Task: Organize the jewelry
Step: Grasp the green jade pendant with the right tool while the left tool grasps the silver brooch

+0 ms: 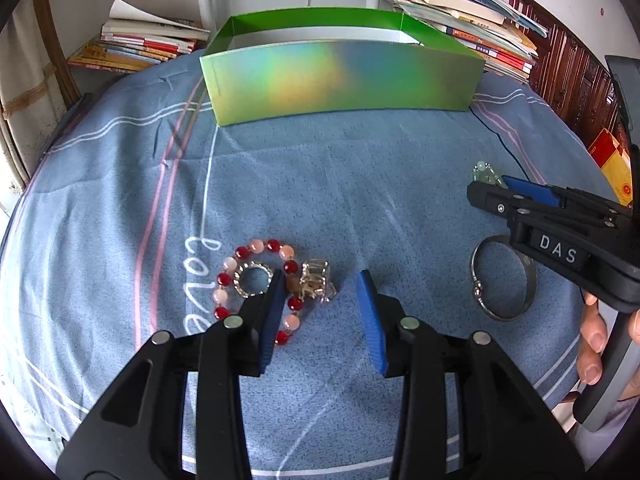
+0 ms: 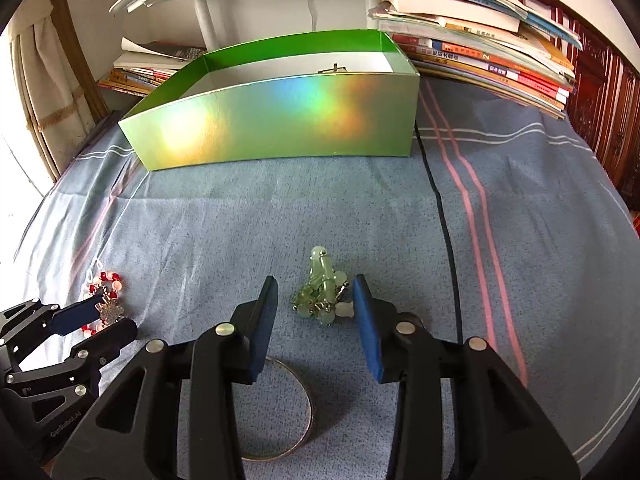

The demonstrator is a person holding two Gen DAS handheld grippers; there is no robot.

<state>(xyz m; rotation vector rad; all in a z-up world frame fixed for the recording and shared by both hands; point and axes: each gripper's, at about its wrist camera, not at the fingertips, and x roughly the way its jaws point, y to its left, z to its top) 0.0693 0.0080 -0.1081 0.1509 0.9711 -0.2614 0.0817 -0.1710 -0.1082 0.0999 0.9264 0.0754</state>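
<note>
My left gripper [image 1: 322, 292] is open, low over a red and pink bead bracelet [image 1: 256, 280] that lies with a silver twisted ring [image 1: 253, 278] and a glittering silver charm [image 1: 316, 285]; the charm sits between the jaws. My right gripper [image 2: 316, 300] is open around a pale green jade bead cluster [image 2: 320, 294], which also shows in the left wrist view [image 1: 486, 174]. A silver bangle [image 1: 502, 280] lies on the cloth under the right gripper [image 2: 280, 412]. The open green holographic box [image 1: 340, 76] stands behind.
Everything lies on a blue cloth with pink and white stripes [image 2: 500, 200]. Stacks of books [image 2: 480, 40] line the back, with a white stand pole [image 2: 206, 12] behind the box [image 2: 280, 120]. A black cable [image 2: 444, 220] runs over the cloth at the right.
</note>
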